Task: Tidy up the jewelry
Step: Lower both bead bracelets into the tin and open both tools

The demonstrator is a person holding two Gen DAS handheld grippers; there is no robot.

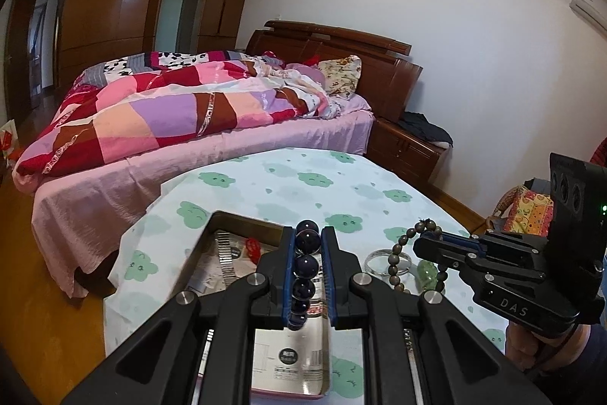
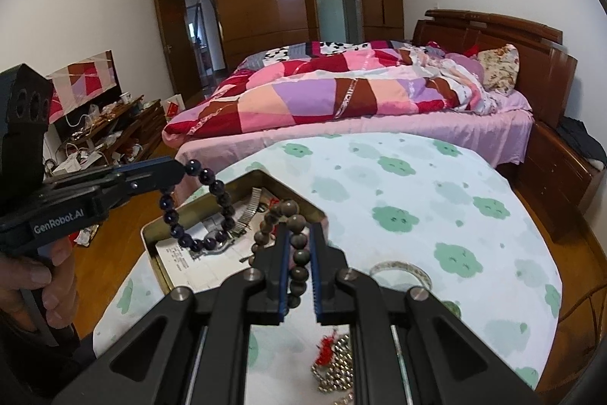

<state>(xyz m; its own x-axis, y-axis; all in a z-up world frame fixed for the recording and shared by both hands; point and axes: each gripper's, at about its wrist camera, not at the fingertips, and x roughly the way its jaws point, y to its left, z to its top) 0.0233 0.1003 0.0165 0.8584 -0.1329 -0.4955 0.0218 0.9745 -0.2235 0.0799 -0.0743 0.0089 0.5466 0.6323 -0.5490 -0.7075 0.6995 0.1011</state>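
My left gripper (image 1: 308, 234) is shut on a dark purple bead bracelet (image 1: 303, 287) and holds it over the open metal tin (image 1: 212, 226). In the right wrist view the left gripper (image 2: 178, 169) shows at the left with the purple bracelet (image 2: 224, 200) hanging above the tin (image 2: 151, 245). My right gripper (image 2: 299, 230) is shut on a brown wooden bead bracelet (image 2: 297, 253), just right of the tin. In the left wrist view the right gripper (image 1: 426, 238) holds the brown beads (image 1: 402, 249) above the table.
The tin holds a metal watch band (image 1: 225, 257), a red charm (image 1: 252, 247) and papers. A pale bangle (image 2: 402, 272), a green stone (image 1: 426, 276) and a gold bead pile with red tassel (image 2: 334, 367) lie on the cloud-print tablecloth (image 2: 417, 196). A bed (image 2: 341, 101) stands behind.
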